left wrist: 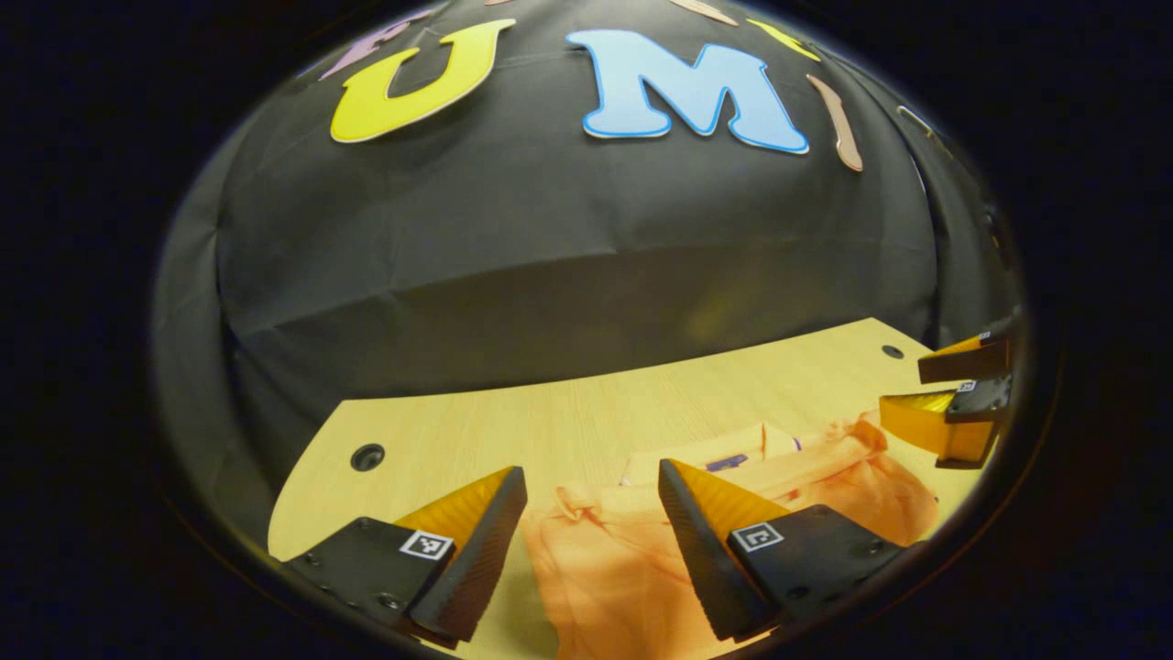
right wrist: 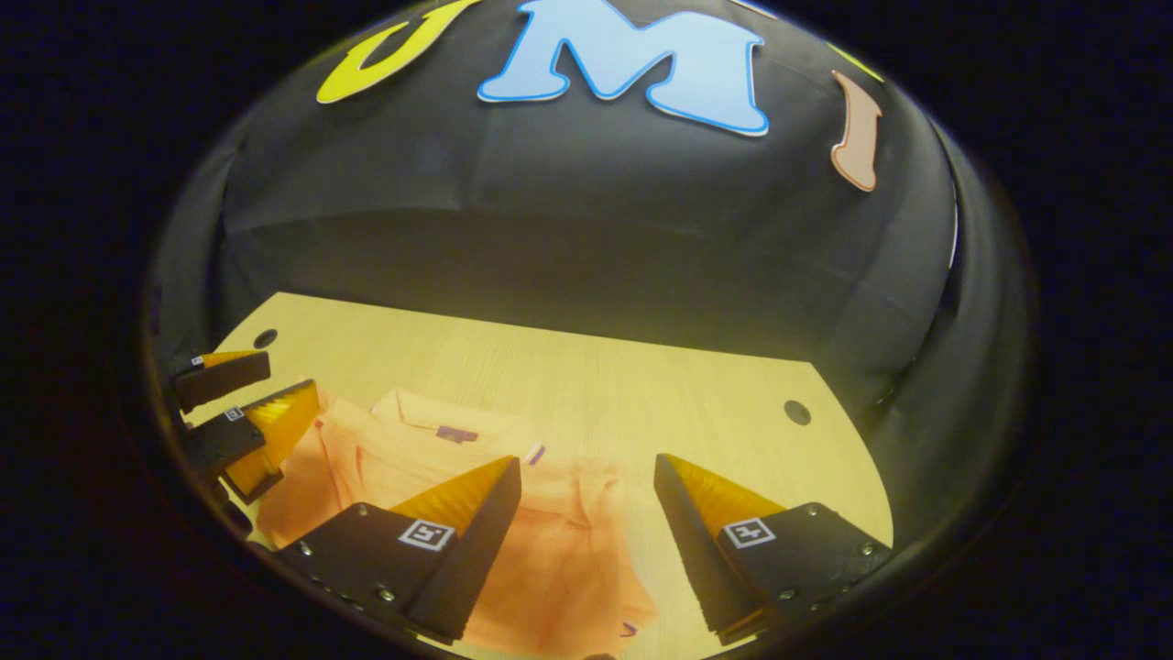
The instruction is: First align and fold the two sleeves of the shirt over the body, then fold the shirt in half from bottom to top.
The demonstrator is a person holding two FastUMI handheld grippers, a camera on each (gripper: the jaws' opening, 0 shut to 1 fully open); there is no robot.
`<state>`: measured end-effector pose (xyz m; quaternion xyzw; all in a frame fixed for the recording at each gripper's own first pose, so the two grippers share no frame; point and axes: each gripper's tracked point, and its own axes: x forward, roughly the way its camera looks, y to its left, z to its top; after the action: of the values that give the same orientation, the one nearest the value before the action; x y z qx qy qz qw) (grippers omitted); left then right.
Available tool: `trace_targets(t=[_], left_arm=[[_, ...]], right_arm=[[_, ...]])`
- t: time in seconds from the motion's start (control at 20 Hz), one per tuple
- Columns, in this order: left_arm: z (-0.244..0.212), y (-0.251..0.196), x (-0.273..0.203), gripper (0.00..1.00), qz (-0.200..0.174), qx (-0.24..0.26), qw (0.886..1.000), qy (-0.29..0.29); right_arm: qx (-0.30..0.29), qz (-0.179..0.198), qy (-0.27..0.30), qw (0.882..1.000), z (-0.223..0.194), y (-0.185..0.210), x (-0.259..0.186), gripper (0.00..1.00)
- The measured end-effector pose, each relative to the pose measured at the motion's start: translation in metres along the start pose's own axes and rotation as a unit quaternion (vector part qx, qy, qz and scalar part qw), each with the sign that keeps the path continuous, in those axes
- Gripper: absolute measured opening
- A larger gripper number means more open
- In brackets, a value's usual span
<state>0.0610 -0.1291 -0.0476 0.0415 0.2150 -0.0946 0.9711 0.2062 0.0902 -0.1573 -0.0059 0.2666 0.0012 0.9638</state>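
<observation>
An orange shirt (left wrist: 605, 559) lies spread on the light wooden table (left wrist: 568, 422), its collar and small purple label (left wrist: 727, 463) toward the far side. My left gripper (left wrist: 591, 486) hovers open above the shirt's left part, nothing between its fingers. At the right edge of the left gripper view the right gripper (left wrist: 926, 390) shows, open, past the shirt's far shoulder. In the right gripper view the shirt (right wrist: 559, 550) runs under my right gripper (right wrist: 586, 481), which stands open and empty over the shirt's right side. The left gripper (right wrist: 275, 380) appears at that view's left edge, open.
The table has a round hole near each far corner (left wrist: 367, 456) (right wrist: 796, 412). Black cloth forms the booth wall (left wrist: 568, 247) behind the table. Bare tabletop lies between the shirt's collar and the wall.
</observation>
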Motion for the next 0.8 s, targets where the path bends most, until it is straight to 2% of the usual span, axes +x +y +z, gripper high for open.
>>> trace_targets(t=[0.1, 0.15, 0.2, 0.25, 0.3, 0.35, 0.4, 0.5, 0.55, 0.6, 0.65, 0.7, 0.8], left_arm=[[0.014, -0.001, -0.009, 0.92, 0.001, 0.003, 1.0, -0.016], [0.021, -0.002, -0.015, 0.99, 0.0, 0.004, 1.0, -0.024], [0.028, -0.003, -0.021, 0.99, -0.002, 0.003, 0.999, -0.032], [0.034, -0.004, -0.027, 0.92, -0.002, 0.001, 0.999, -0.04], [0.04, -0.004, -0.035, 0.99, 0.001, -0.001, 0.999, -0.047], [0.045, -0.004, -0.042, 0.95, 0.003, -0.005, 0.999, -0.053], [0.049, -0.006, -0.05, 0.99, 0.004, -0.011, 0.998, -0.058], [0.057, -0.01, -0.065, 0.99, 0.004, -0.019, 0.997, -0.069], [0.061, -0.011, -0.072, 0.95, 0.006, -0.019, 0.997, -0.076], [0.065, -0.013, -0.08, 0.99, 0.007, -0.017, 0.996, -0.084], [0.07, -0.016, -0.09, 0.99, 0.008, -0.016, 0.996, -0.092], [0.074, -0.018, -0.098, 0.95, 0.01, -0.014, 0.995, -0.101], [0.082, -0.024, -0.118, 0.95, 0.012, -0.017, 0.993, -0.117]], right_arm=[[0.006, 0.004, -0.018, 1.0, 0.012, -0.002, -0.013, 0.91], [0.008, 0.003, -0.029, 1.0, 0.017, -0.004, -0.018, 0.98], [0.008, 0.002, -0.039, 0.999, 0.023, -0.006, -0.026, 0.98], [0.01, 0.0, -0.05, 0.999, 0.028, -0.01, -0.033, 0.97], [0.012, 0.0, -0.057, 0.998, 0.033, -0.012, -0.04, 0.98], [0.014, 0.001, -0.065, 0.998, 0.037, -0.013, -0.048, 0.97], [0.015, 0.0, -0.074, 0.997, 0.041, -0.016, -0.057, 0.98], [0.016, 0.0, -0.094, 0.995, 0.046, -0.022, -0.072, 0.97], [0.017, 0.0, -0.103, 0.995, 0.048, -0.023, -0.081, 0.97], [0.017, 0.0, -0.112, 0.994, 0.051, -0.025, -0.089, 0.97], [0.017, -0.001, -0.123, 0.992, 0.053, -0.028, -0.098, 0.97], [0.017, -0.002, -0.132, 0.991, 0.055, -0.03, -0.107, 0.97], [0.022, 0.002, -0.147, 0.989, 0.056, -0.033, -0.124, 0.97]])
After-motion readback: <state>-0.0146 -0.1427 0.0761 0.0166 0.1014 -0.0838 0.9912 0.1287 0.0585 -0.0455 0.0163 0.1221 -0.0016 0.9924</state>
